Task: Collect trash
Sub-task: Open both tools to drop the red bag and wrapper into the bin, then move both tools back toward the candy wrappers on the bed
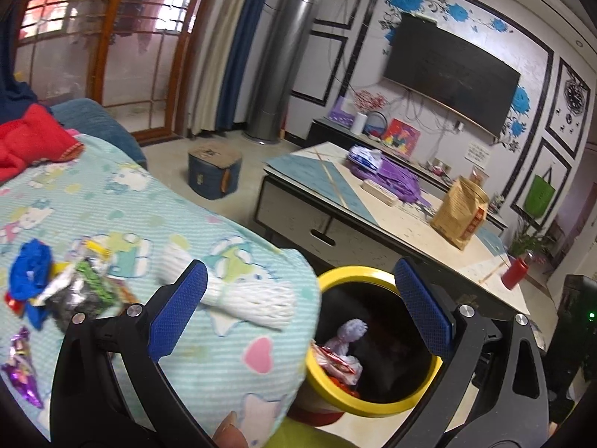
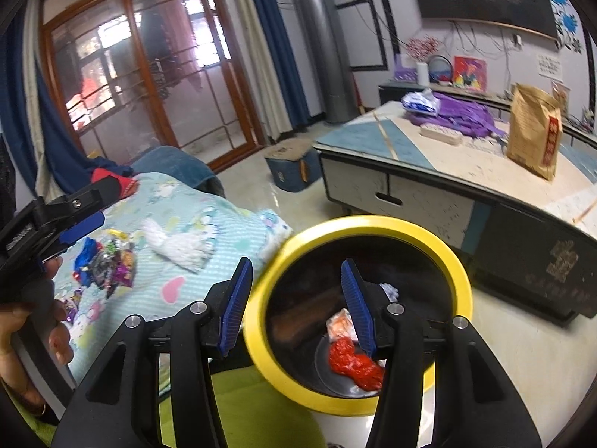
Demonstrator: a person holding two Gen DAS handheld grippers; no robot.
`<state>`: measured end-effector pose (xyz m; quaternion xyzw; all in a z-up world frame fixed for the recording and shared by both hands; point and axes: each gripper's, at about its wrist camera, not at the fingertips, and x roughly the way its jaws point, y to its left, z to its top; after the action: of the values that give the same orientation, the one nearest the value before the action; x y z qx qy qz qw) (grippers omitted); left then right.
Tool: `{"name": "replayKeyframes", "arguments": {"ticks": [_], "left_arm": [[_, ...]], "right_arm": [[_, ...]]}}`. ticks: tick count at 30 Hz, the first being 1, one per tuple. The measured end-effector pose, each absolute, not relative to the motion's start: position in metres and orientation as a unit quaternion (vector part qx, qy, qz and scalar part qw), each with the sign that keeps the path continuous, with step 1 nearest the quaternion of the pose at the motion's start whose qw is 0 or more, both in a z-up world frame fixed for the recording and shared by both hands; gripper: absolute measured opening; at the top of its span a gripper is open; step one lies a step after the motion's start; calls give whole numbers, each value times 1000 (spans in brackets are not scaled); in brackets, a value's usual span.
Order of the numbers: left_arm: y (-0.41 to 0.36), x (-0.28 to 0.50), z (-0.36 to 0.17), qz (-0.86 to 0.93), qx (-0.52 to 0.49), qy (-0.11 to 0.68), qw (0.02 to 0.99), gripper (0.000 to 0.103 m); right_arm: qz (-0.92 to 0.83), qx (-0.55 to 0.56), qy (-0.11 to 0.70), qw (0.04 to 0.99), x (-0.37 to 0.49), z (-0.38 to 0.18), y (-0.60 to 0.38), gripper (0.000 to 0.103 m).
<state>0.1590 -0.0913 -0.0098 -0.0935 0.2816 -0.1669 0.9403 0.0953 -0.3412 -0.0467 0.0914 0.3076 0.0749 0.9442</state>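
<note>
Both claws, left gripper (image 1: 300,298) and right gripper (image 2: 298,298), spread, empty. Risk: remaining wrappers (image 1: 67,291) sliding off the blanket (image 1: 209,231) beside the bin (image 2: 453,261).

No lettering in either view is sharp enough to read.

The brown paper bag (image 2: 534,132) on the tabletop (image 2: 481,171), at the right of the right wrist view, carries a red label strip with pale characters, too blurred to make out. A white notice (image 2: 550,66) on the wall at the upper right bears rows of small dark print, illegible. The dark cabinet end (image 2: 541,261) at the right edge shows a faded gold emblem with a line of characters under it, also unreadable. In the left wrist view the wall clock (image 1: 574,95) at the upper right shows no legible numerals.
</note>
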Motion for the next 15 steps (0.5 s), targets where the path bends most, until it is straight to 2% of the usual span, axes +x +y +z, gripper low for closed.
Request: {"name": "replayKeyframes", "arguments": {"ticks": [15], "left_arm": [[-26, 138, 2, -99, -101, 255, 957, 92]], "right_arm": [[168, 28, 284, 944, 85, -26, -267, 49]]}}
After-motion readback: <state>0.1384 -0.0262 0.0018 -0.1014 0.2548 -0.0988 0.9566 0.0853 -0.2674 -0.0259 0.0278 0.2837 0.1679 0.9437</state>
